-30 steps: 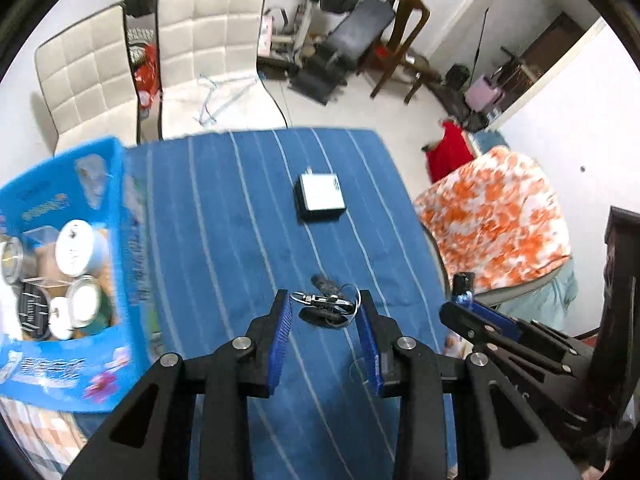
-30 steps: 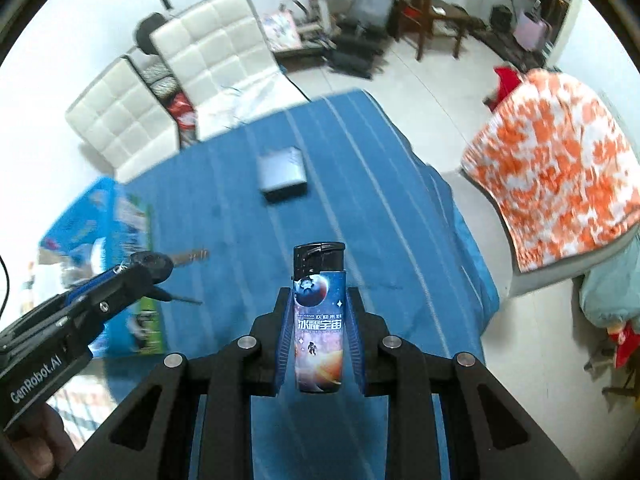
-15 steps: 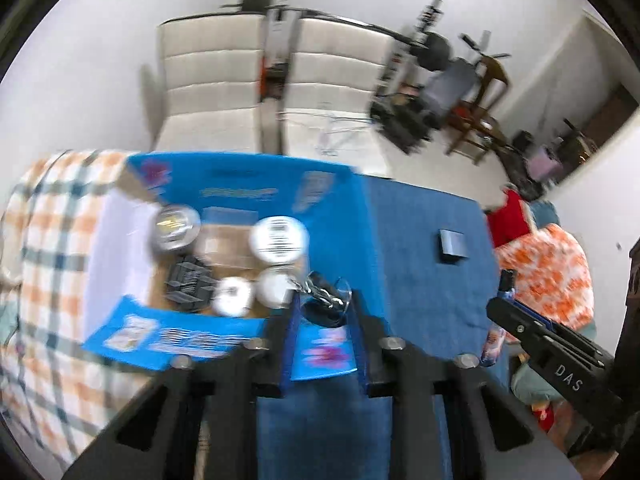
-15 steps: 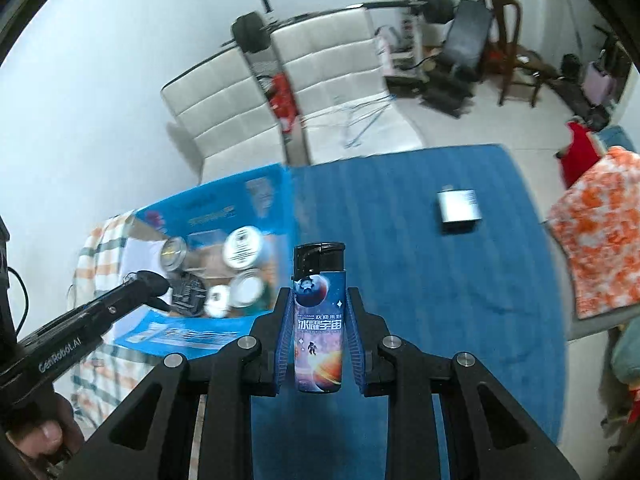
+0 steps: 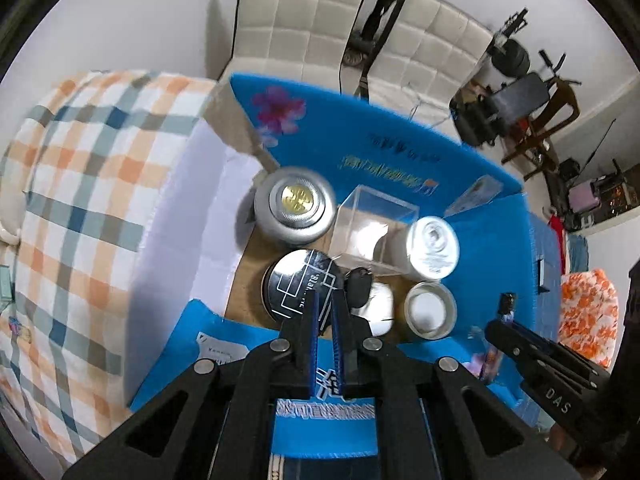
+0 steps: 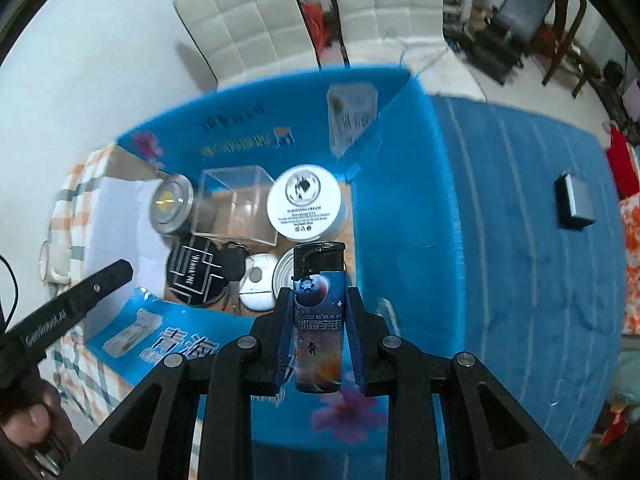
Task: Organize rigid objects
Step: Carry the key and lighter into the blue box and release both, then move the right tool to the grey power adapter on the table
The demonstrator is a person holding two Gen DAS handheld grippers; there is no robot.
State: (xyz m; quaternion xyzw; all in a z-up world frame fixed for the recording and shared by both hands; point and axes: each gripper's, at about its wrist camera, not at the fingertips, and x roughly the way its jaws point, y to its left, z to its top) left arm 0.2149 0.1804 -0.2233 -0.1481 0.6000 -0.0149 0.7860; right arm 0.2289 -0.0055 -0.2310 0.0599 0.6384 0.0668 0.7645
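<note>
- Left tongs (image 5: pixel 325 312) over the blue box (image 5: pixel 400 160); jaws narrow, near shut, w/ nothing visibly between the pads.
- Black key fob (image 5: pixel 359 286) sits just past the right pad, among the tins. Can't tell if it's loose in the box or hanging on the pad edge. In the right wrist view it reads as lying on the black round tin (image 6: pixel 192 274) next to the white puck (image 6: pixel 259 280).
- Right tongs (image 6: pixel 320 316) clamped on the lighter (image 6: pixel 319 312), upright, cap up, held above the near edge of the box.
- Box contents: silver tin w/ gold centre (image 5: pixel 295 210), clear cube (image 5: pixel 372 228), white cream jar (image 6: pixel 304 204), small open pot (image 5: pixel 430 310). Pretty full.
- Small grey case (image 6: pixel 574 204) out on the blue striped worktop (image 6: pixel 520 260), well apart from the box. Probably next to collect.
- Judged step: drop the lighter into the box.
- Risks:
  - Lighter let go from up high: likely bounces off a lid and hops out, or lands on the flap and slides to the worktop. Cause = little free floor, hard round tops.
  - Right tongs going lower may knock the open pot or the near flap; flap looks floppy and could fold in.
  - If the fob ring is snagged on the left pad, pulling away drags it back out.
  - Both tongs crowd the same corner, so they could bump if both go in together.
  - Lighter held low on its body, so top-heavy; may tip when jaws ease.
</note>
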